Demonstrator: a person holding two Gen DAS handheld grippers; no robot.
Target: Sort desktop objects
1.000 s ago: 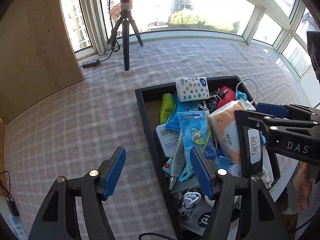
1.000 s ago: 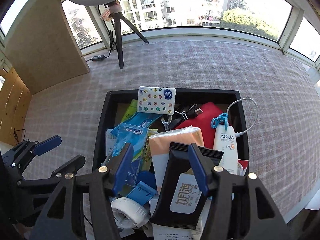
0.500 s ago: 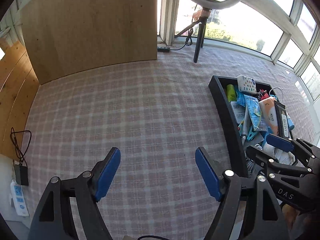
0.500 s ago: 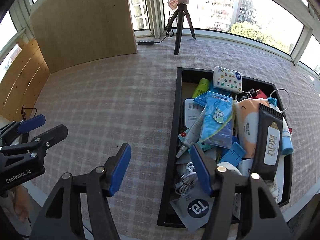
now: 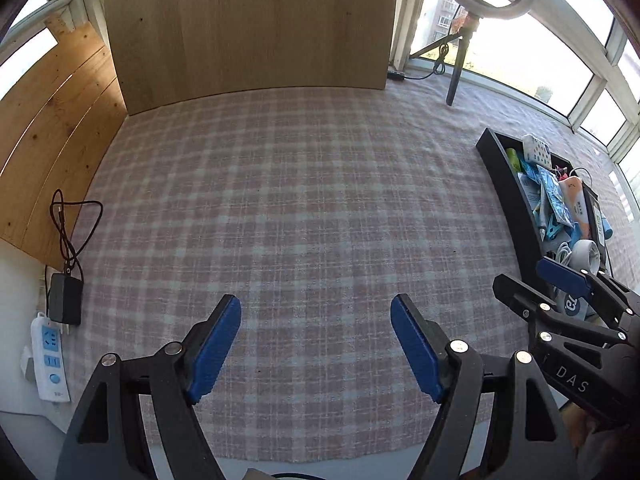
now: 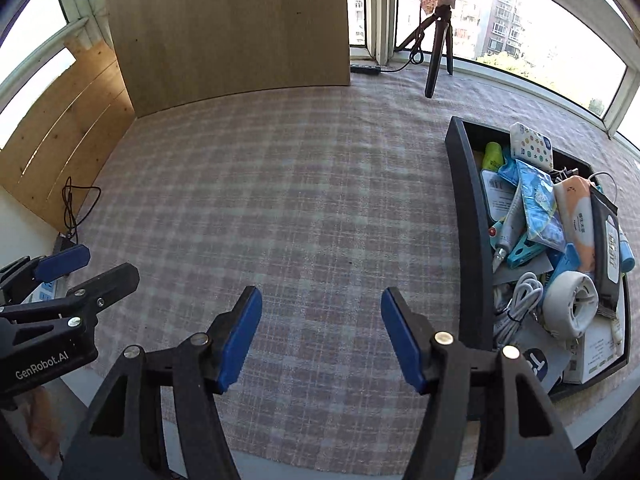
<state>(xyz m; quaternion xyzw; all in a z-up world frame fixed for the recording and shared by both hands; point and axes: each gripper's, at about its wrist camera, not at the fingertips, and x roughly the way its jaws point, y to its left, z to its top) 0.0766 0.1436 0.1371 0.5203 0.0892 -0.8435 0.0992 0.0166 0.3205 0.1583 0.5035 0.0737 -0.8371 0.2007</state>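
A black tray point(image 6: 468, 216) at the right of the checked tablecloth holds a heap of items: a star-patterned tissue pack point(image 6: 532, 146), a blue packet point(image 6: 540, 204), an orange wipes pack point(image 6: 578, 216), a black wipes pack point(image 6: 606, 240), a white tape roll point(image 6: 572, 302) and a white cable point(image 6: 516, 304). The tray also shows in the left wrist view point(image 5: 516, 208). My left gripper point(image 5: 316, 344) is open and empty over bare cloth, left of the tray. My right gripper point(image 6: 320, 332) is open and empty, just left of the tray's near corner.
A wooden board point(image 6: 232, 32) stands at the back and wooden panels point(image 5: 48, 128) at the left. A ring light on a tripod point(image 6: 438, 28) stands at the back right. A power strip point(image 5: 50, 356) with a black adapter and cord lies off the cloth's left edge.
Both grippers have swung left and away from over the tray, so the tray has moved to the right side of both views. Both stay open and empty.
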